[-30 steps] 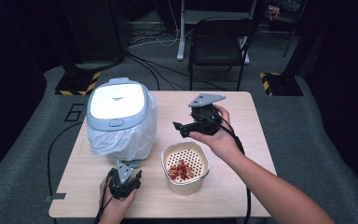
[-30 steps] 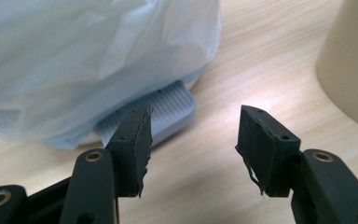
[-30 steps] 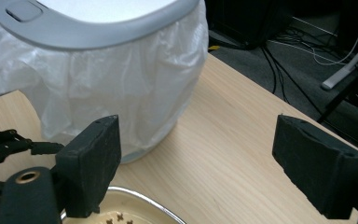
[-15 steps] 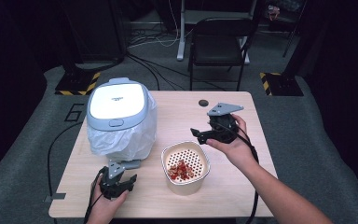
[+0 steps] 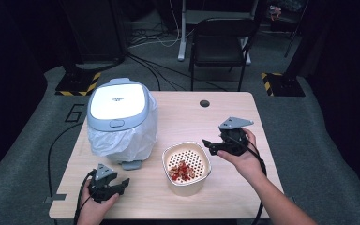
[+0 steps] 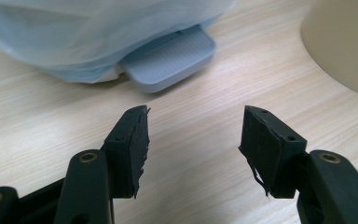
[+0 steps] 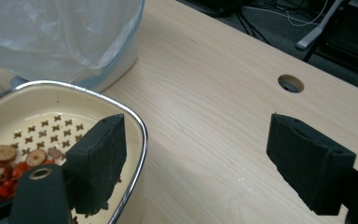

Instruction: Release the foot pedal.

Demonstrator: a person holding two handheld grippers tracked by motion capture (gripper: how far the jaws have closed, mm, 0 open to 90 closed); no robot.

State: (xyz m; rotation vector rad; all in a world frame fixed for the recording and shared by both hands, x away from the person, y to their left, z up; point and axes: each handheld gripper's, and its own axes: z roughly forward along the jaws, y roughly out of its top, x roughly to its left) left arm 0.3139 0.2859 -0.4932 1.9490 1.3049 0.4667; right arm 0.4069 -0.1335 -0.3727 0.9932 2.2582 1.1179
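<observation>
A cream perforated basket (image 5: pixel 201 161) holding red and brown food pieces (image 5: pixel 180 171) stands on the wooden table (image 5: pixel 225 112), right of a pedal bin (image 5: pixel 117 105) with a white lid and a plastic liner. My left gripper (image 5: pixel 121 184) lies low near the front edge, its jaws pointing at the bin's pedal (image 6: pixel 170 58). The left gripper (image 6: pixel 193 140) is open and has just been opening, with nothing between its jaws. My right gripper (image 5: pixel 210 144) hovers at the basket's right rim (image 7: pixel 137 126). The right gripper (image 7: pixel 196 154) is open, has just been closing slightly, and holds nothing.
A round cable hole (image 5: pixel 204 103) sits near the table's far edge. Beyond the table a black chair (image 5: pixel 220 44) stands on the grey floor. Cables trail from both grippers over the near edge. In the left gripper view the basket wall (image 6: pixel 345 42) rises at the upper right.
My right hand has moved right and down, from above the table's middle to the basket's right side. My left hand has shifted left along the front edge.
</observation>
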